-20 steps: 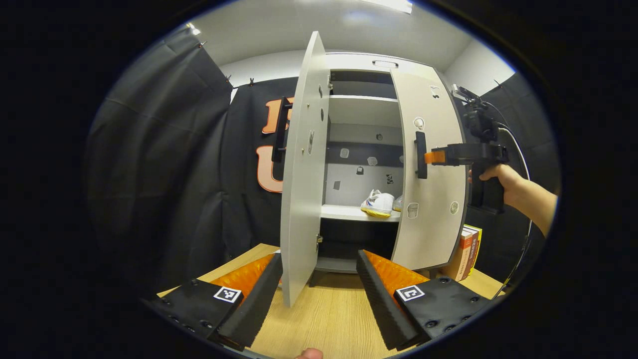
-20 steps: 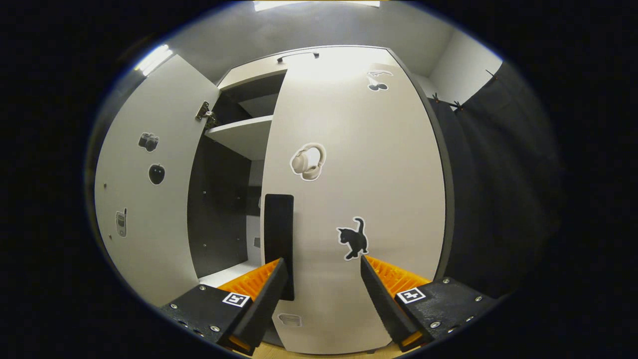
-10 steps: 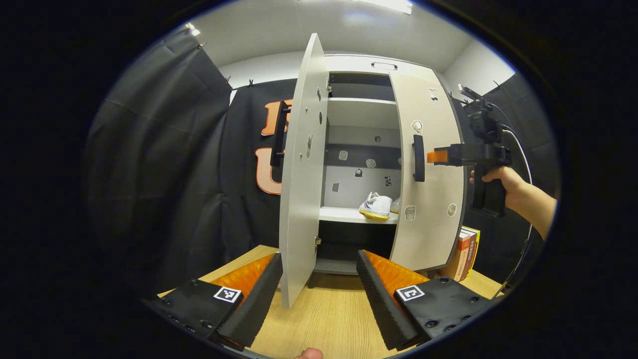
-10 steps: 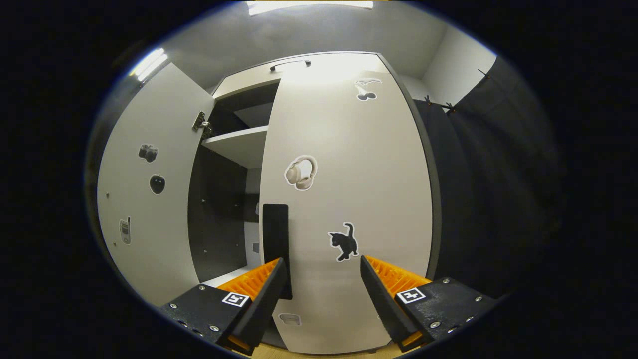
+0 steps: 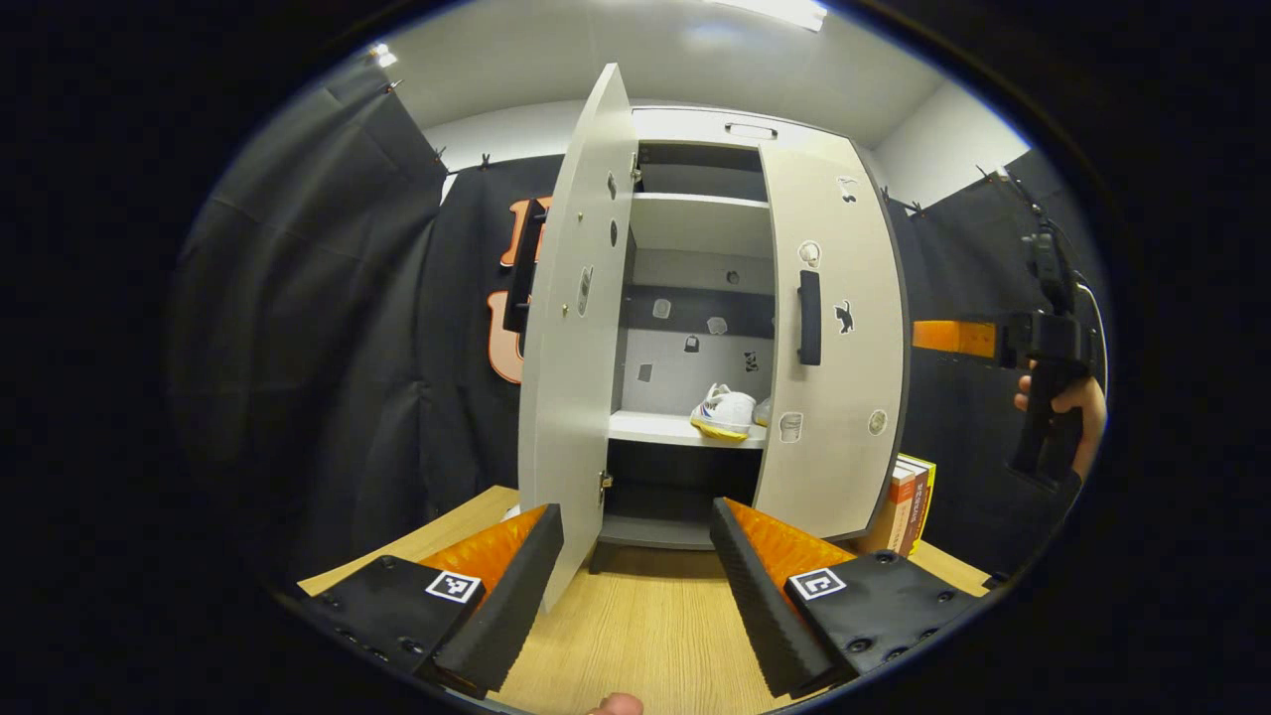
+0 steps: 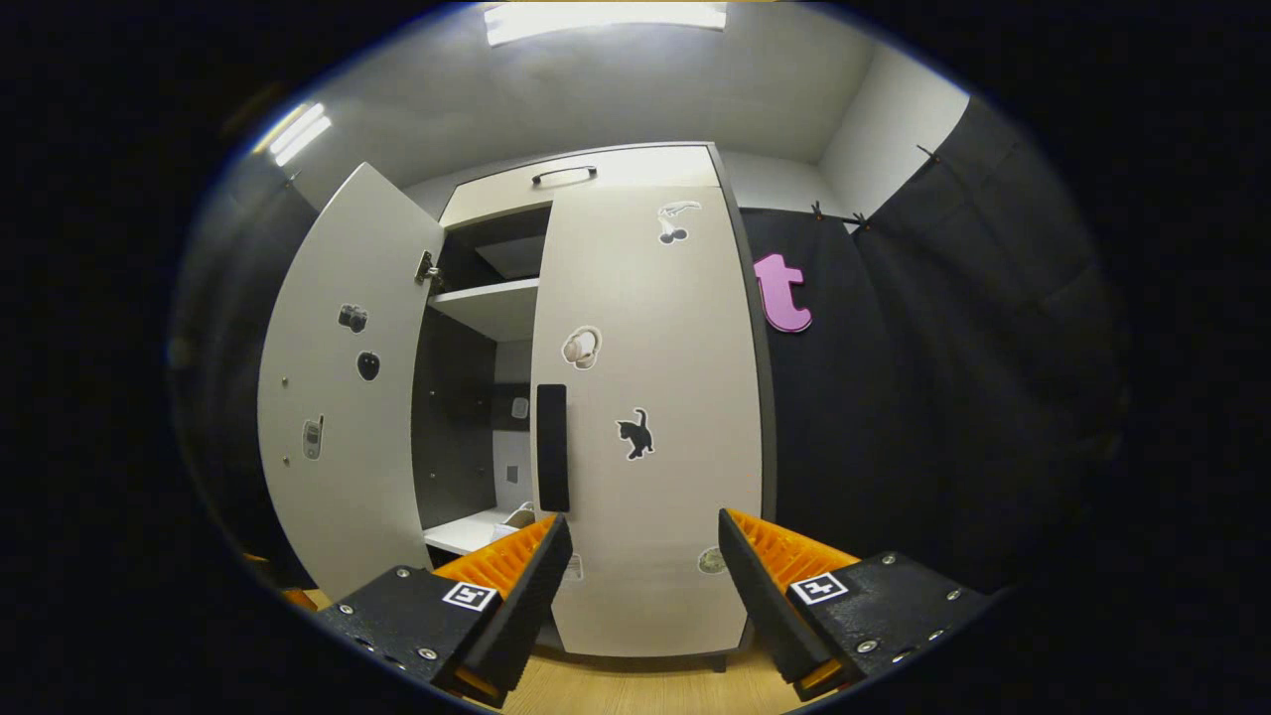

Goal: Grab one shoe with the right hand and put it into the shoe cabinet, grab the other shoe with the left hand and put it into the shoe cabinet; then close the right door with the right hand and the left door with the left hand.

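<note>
In the left gripper view, a shoe [image 5: 724,413] is seen on a shelf [image 5: 675,429] inside the cabinet [image 5: 695,129], between the left door [image 5: 571,338] and right door [image 5: 834,348]; books [image 5: 909,501] are stood right of the cabinet on the table [image 5: 635,636].
</note>
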Available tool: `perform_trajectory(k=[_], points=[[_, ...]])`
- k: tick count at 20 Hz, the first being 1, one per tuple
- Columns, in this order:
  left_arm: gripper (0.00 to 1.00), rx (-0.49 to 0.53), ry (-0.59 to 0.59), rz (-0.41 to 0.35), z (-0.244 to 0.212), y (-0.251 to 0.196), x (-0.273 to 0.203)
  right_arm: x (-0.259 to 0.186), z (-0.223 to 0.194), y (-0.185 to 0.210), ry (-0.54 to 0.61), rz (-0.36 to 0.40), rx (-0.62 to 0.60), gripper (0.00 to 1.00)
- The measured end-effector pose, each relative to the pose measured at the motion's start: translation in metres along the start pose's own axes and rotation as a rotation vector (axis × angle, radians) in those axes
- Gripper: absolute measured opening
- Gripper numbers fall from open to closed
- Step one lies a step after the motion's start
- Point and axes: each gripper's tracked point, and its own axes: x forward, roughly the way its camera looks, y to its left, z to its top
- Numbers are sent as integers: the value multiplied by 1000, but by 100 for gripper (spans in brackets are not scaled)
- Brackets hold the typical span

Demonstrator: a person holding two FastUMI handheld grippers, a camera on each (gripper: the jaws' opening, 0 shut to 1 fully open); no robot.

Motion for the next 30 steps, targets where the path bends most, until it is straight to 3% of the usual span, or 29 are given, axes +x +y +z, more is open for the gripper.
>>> perform_trajectory(k=[6, 11, 13, 16, 21, 30], points=[[96, 1, -4, -26, 6, -22, 4, -65, -37, -21, 58, -68, -17, 92], [97, -63, -16, -19, 35, -15, 9, -121, -77, -36, 107, -118, -37, 92], [96, -101, -51, 33, 61, 11, 13, -136, -88, -39, 126, -126, -15, 92], [97, -100, -101, 168, 98, 72, 23, -141, -89, -49, 133, -144, 11, 92], [97, -100, -159, 346, 144, 164, 55, -136, -71, -48, 103, -126, -6, 92], [96, -87, -185, 316, 173, 191, 127, -135, -68, -38, 118, -106, -37, 92]])
